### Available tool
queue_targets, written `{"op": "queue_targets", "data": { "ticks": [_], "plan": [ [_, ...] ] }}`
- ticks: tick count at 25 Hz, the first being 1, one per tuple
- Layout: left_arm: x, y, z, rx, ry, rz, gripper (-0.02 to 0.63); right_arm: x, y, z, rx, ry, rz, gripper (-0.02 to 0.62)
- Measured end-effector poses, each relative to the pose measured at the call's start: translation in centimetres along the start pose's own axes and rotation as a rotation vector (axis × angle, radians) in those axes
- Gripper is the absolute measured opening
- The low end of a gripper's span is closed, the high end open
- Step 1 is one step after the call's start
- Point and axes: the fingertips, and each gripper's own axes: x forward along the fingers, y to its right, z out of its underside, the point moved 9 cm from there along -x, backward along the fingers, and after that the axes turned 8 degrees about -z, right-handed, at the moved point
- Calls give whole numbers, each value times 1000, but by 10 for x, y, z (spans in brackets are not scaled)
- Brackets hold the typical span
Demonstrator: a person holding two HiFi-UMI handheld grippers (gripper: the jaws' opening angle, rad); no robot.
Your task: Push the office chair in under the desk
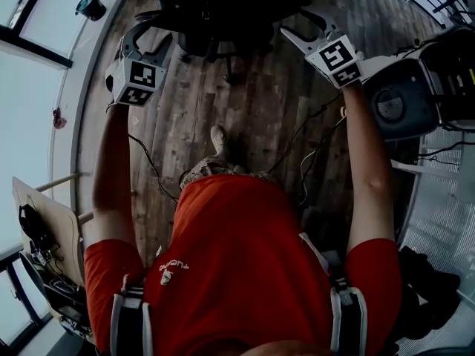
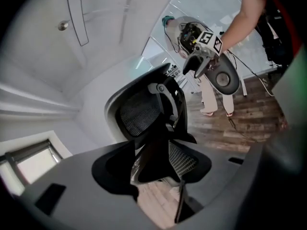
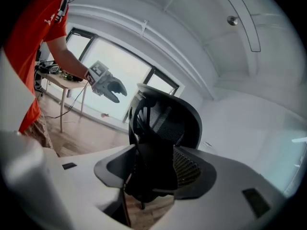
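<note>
Approach step: left gripper (image 1: 145,41) at 11 o'clock, right gripper (image 1: 306,30) at 1, jaws apart, empty, flanking office chair (image 1: 221,4) at 12; next, brace and push.

A red short-sleeved T-shirt (image 1: 237,251) with a small white logo (image 1: 172,269) is worn, crossed at each shoulder by black-and-white straps (image 1: 128,321). Camouflage trousers (image 1: 211,170) and a pale shoe (image 1: 219,139) are seen below. The left gripper (image 1: 145,41) and right gripper (image 1: 300,22) are each fitted with dark curved jaws and a white cube (image 1: 136,81) printed with black square markers.
</note>
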Motion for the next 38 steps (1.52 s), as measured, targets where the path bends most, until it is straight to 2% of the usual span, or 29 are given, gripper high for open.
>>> {"op": "queue_targets", "data": {
  "ticks": [6, 17, 22, 31, 33, 36, 37, 38],
  "plan": [
    [41, -16, 19, 113, -80, 46, 265, 18, 37, 21, -27, -135, -41, 259],
    [102, -38, 55, 223, -165, 137, 285, 63, 85, 51, -98, -353, -144, 272],
    [124, -38, 61, 310, -199, 203, 285, 85, 92, 60, -149, -448, -223, 273],
    [153, -22, 71, 410, -238, 348, 284, 120, 91, 80, -179, -563, -387, 276],
    [154, -21, 73, 424, -234, 358, 284, 128, 89, 80, -193, -583, -406, 276],
    [155, -26, 73, 441, -205, 317, 229, 134, 93, 68, -244, -578, -389, 262],
    [157, -27, 72, 453, -198, 302, 162, 134, 94, 67, -273, -576, -388, 239],
    [159, -27, 72, 467, -197, 296, 139, 134, 94, 68, -309, -578, -390, 194]
  ]
}}
